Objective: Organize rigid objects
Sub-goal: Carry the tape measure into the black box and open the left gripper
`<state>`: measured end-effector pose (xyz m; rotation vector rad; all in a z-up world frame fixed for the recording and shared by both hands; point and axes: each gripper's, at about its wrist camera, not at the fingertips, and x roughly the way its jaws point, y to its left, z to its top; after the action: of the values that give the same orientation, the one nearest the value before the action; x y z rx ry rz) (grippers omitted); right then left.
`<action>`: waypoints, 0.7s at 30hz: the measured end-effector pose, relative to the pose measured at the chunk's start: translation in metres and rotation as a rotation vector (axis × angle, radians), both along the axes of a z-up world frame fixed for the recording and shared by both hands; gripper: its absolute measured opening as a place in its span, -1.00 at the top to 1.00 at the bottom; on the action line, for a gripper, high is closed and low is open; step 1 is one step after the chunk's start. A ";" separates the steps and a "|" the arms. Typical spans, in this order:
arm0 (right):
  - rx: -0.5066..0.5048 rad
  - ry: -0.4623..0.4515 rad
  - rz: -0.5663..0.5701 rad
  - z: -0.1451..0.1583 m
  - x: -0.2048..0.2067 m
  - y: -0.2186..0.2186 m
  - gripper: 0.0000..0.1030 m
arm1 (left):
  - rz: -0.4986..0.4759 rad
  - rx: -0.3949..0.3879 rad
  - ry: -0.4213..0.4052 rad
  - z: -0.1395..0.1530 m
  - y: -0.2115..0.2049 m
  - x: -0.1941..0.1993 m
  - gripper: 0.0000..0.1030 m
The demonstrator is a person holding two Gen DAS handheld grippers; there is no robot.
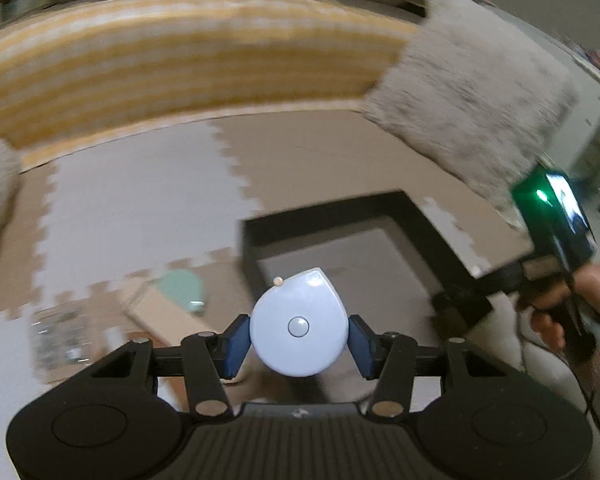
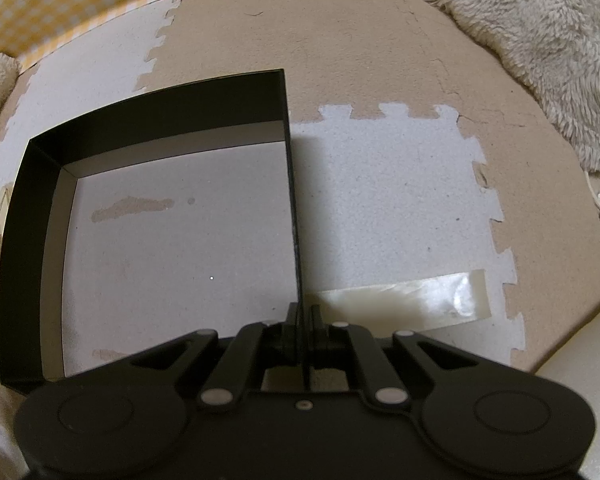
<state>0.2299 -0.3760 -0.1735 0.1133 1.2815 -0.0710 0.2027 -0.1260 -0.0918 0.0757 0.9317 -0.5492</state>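
Observation:
In the left wrist view my left gripper (image 1: pixel 299 334) is shut on a white round tape measure (image 1: pixel 299 330), held between the blue pads (image 1: pixel 236 344) above the floor mat. A black open box (image 1: pixel 380 216) stands ahead and to the right. In the right wrist view my right gripper (image 2: pixel 304 320) is shut on the box's right wall (image 2: pixel 290 184). The box interior (image 2: pixel 180 248) shows only its grey bottom. The right gripper and the hand holding it also show in the left wrist view (image 1: pixel 552 248).
A mint-green object (image 1: pixel 184 286) and a cardboard piece (image 1: pixel 160 312) lie on the foam puzzle mat at left. A yellow checked cushion (image 1: pixel 180 60) runs along the back. A fluffy grey rug (image 2: pixel 540 40) lies at right. A strip of clear tape (image 2: pixel 412 300) sticks to the mat.

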 end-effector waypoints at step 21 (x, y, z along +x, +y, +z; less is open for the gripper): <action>0.003 -0.001 -0.002 0.000 0.000 0.001 0.92 | -0.134 0.081 0.017 -0.034 -0.045 -0.005 -0.24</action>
<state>0.2298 -0.3755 -0.1732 0.1171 1.2805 -0.0708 0.1980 -0.1705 -0.1259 0.2077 0.9706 -0.6363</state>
